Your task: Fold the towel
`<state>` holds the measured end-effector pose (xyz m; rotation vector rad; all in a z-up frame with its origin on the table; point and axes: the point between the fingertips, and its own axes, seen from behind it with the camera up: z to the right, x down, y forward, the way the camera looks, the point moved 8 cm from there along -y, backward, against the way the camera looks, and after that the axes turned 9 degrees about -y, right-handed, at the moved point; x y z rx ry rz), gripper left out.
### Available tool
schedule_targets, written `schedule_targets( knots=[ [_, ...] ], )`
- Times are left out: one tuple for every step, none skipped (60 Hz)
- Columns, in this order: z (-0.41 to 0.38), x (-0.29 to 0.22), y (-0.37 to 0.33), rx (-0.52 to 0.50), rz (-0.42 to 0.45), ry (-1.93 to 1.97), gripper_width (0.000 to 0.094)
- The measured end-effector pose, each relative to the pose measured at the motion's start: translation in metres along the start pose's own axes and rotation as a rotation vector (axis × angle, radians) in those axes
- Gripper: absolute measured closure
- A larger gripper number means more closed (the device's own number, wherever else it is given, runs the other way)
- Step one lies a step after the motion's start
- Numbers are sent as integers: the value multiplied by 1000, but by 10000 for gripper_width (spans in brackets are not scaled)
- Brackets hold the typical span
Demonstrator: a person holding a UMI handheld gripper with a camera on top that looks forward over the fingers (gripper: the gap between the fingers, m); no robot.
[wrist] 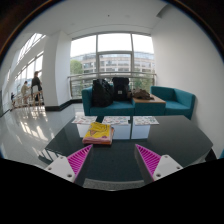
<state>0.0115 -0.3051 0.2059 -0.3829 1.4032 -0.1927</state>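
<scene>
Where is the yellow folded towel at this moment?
In the gripper view, the yellow towel lies on the dark glass table, just ahead of the open gripper, toward its left finger; the teal sofa stands beyond.

My gripper [113,160] hangs with its magenta pads [79,158] spread apart and nothing between them, over a dark glossy table [150,140] where a folded yellow towel [98,131] lies just ahead, a teal sofa [170,99] beyond by the windows [113,55].

Distant person [37,86] by the windows too small to make out
</scene>
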Motion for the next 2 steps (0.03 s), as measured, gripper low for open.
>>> schedule_targets(
  knots=[
    [0, -1, -1, 0, 1, 0, 98],
    [0, -1, -1, 1, 1, -1, 96]
  ],
)
